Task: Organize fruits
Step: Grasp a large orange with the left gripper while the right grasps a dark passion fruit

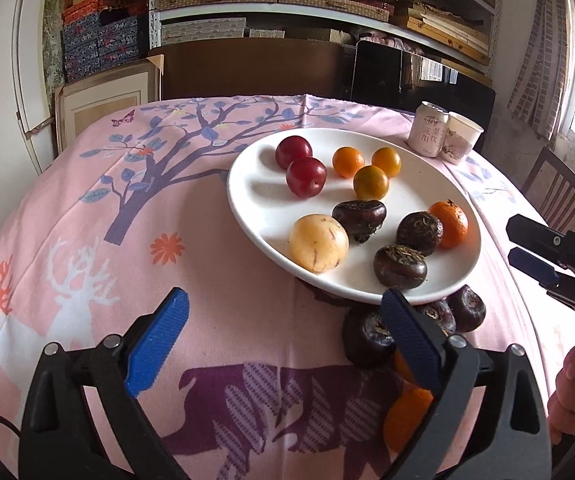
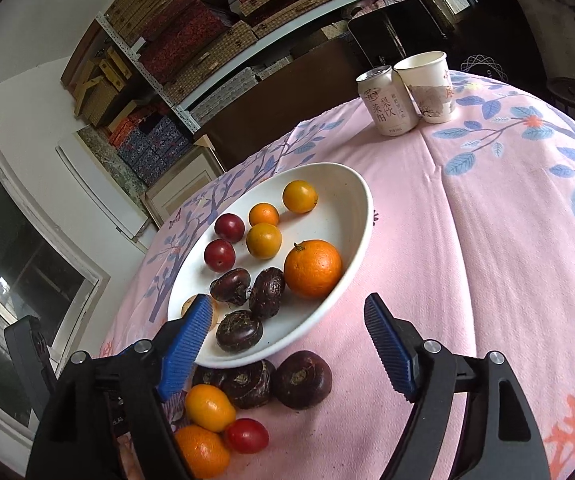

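A: Fig. 1. White plate (image 2: 357,216) on the pink tablecloth (image 2: 487,240), already bearing plums, small oranges, three water chestnuts (image 2: 238,331), one yellow fruit (image 1: 318,243) and a large orange (image 2: 313,268). Which step is shown?

B: A pause between placements, as I judge it. Loose fruit lies on the cloth just near of the plate's near rim: dark chestnuts (image 2: 302,379), a small orange (image 2: 209,407), a red tomato (image 2: 246,435). The next move calls for choosing one and closing on it.

A: Tool state?

B: Left gripper (image 1: 283,340) spread wide, nothing between its fingers; right gripper (image 2: 287,346) likewise spread and empty (both blue-padded).

A: Orientation?

B: The plate reads as an oval, long axis running near-to-far; the fruits are roundish, with no clear axis. Beyond, far right: a can (image 2: 387,102) touching a paper cup (image 2: 427,86).
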Tool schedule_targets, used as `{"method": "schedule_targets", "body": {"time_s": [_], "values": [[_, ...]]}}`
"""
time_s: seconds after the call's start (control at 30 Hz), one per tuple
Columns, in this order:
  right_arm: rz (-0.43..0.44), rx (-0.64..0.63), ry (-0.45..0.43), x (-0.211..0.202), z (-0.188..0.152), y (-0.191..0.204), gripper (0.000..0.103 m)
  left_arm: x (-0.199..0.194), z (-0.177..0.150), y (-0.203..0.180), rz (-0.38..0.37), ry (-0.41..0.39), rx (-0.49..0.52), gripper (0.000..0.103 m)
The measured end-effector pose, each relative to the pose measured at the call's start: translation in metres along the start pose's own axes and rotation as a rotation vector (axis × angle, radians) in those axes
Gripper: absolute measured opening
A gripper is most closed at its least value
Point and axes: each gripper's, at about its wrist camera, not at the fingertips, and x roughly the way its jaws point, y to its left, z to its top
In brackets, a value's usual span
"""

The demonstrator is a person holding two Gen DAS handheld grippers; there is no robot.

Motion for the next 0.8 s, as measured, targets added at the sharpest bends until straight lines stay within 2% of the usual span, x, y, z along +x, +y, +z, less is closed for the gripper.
{"method": "schedule_targets", "body": {"time_s": [0.13, 0.2, 0.4, 0.5, 0.63, 0.7, 0.8], "values": [[-0.008, 0.022, 0.012, -0.008, -0.014, -0.004, 0.086, -0.017, -0.013, -0.001, 0.009, -0.014, -0.009, 0.098], [-0.012, 0.03, 0.021, -0.012, -0.021, -0.005, 0.091, -0.023, -0.022, -0.002, 0.004, -0.006, -0.011, 0.098], [-0.008, 0.074, 0.035, -0.027, -0.039, -0.014, 0.099, -0.036, -0.044, -0.012, -0.008, 0.016, 0.022, 0.098], [-0.003, 0.127, 0.035, -0.033, -0.042, -0.023, 0.099, -0.038, -0.053, -0.017, -0.018, 0.042, 0.044, 0.098], [0.022, 0.208, 0.054, -0.032, -0.042, -0.037, 0.099, -0.043, -0.057, -0.025, -0.025, 0.036, 0.077, 0.098], [0.024, 0.211, 0.049, -0.033, -0.042, -0.037, 0.099, -0.042, -0.057, -0.029, -0.032, 0.038, 0.093, 0.098], [0.014, 0.196, 0.062, -0.03, -0.042, -0.034, 0.099, -0.045, -0.056, -0.04, -0.082, 0.024, 0.127, 0.098]]}}
